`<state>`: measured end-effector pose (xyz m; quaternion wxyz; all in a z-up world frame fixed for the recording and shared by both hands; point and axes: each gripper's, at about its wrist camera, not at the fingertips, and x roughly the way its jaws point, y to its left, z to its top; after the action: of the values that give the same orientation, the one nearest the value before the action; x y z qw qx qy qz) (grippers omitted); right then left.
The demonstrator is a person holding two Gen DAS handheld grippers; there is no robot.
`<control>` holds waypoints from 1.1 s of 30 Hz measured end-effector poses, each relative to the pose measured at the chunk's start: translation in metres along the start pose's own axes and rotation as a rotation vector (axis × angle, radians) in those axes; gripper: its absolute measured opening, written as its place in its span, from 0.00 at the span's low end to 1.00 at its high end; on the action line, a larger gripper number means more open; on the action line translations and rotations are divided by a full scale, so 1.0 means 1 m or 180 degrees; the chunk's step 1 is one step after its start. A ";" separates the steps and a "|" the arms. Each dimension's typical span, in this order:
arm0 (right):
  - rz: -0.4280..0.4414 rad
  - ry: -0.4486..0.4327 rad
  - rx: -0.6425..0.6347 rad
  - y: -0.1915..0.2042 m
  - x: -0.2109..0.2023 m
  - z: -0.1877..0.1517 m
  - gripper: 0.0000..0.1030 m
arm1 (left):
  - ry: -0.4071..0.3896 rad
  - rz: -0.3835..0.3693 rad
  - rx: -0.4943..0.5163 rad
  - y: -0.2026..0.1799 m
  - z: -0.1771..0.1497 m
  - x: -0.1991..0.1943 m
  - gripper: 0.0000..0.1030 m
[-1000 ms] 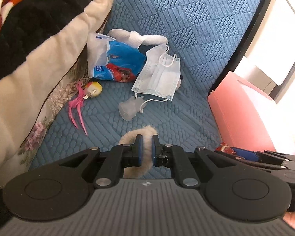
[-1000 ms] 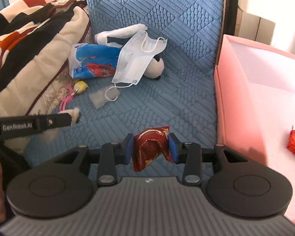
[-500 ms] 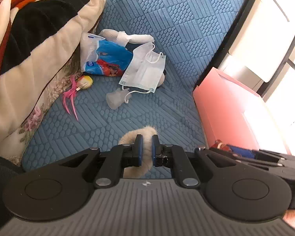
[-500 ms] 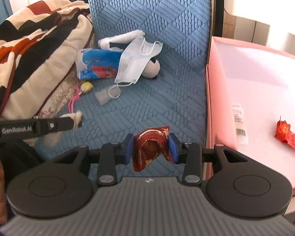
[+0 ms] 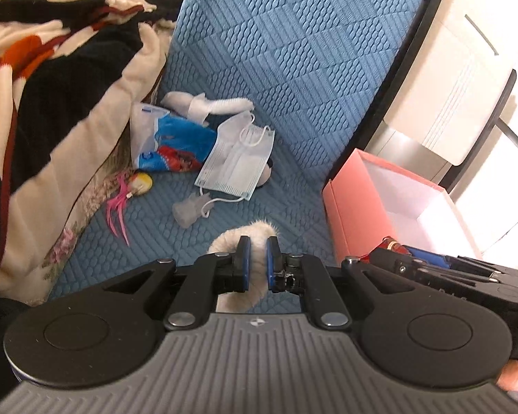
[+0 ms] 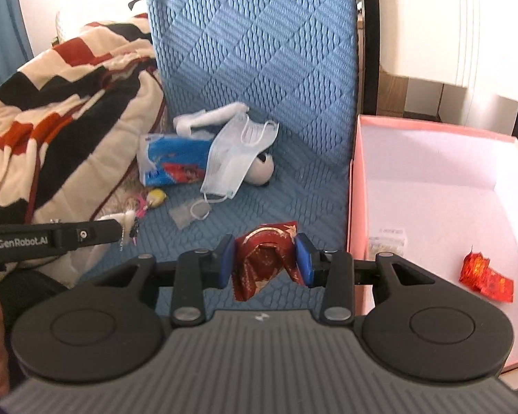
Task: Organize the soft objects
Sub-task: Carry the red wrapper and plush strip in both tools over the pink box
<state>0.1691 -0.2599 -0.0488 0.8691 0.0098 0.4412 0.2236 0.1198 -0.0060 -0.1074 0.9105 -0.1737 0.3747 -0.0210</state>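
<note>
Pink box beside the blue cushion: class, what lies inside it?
Inside the pink cardboard box lie a crumpled red foil wrapper and a white barcode label. The right gripper hides its nearest corner.

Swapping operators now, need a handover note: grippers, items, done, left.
Left gripper: shut on a fluffy cream ring.
Right gripper: shut on a red fabric pouch, beside the pink box.
Done: one red foil piece lies in the box.
Left: drop both held items in, then clear the blue cushion: face mask, tissue pack, white plush, pink feather toy.
</note>
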 end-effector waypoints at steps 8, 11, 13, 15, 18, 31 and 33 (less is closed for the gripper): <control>0.0005 -0.0137 0.0015 -0.010 -0.021 0.025 0.40 | 0.0047 0.0010 -0.0052 -0.022 0.019 -0.010 0.11; -0.0004 -0.0185 0.0019 -0.014 -0.030 0.033 0.40 | 0.0024 -0.0016 -0.0049 -0.033 0.027 -0.013 0.11; -0.0015 -0.0217 0.0016 -0.017 -0.036 0.039 0.40 | 0.0007 -0.0047 -0.0042 -0.040 0.033 -0.015 0.11; -0.0007 -0.0265 0.0040 -0.022 -0.042 0.043 0.40 | -0.0035 -0.0089 -0.0030 -0.049 0.038 -0.018 0.11; -0.0039 -0.0292 0.0061 -0.031 -0.052 0.048 0.40 | -0.0081 -0.0139 -0.0021 -0.063 0.047 -0.022 0.11; -0.0200 -0.0470 0.0102 -0.071 -0.093 0.064 0.40 | -0.0185 -0.0371 0.0154 -0.135 0.066 -0.021 0.11; -0.0236 -0.0471 0.0117 -0.078 -0.097 0.064 0.40 | -0.0172 -0.0393 0.0196 -0.144 0.065 -0.017 0.11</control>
<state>0.1991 -0.3573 0.0475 0.9067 0.0258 0.3798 0.1818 0.1656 -0.1190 -0.0047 0.9222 -0.1689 0.3376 -0.0839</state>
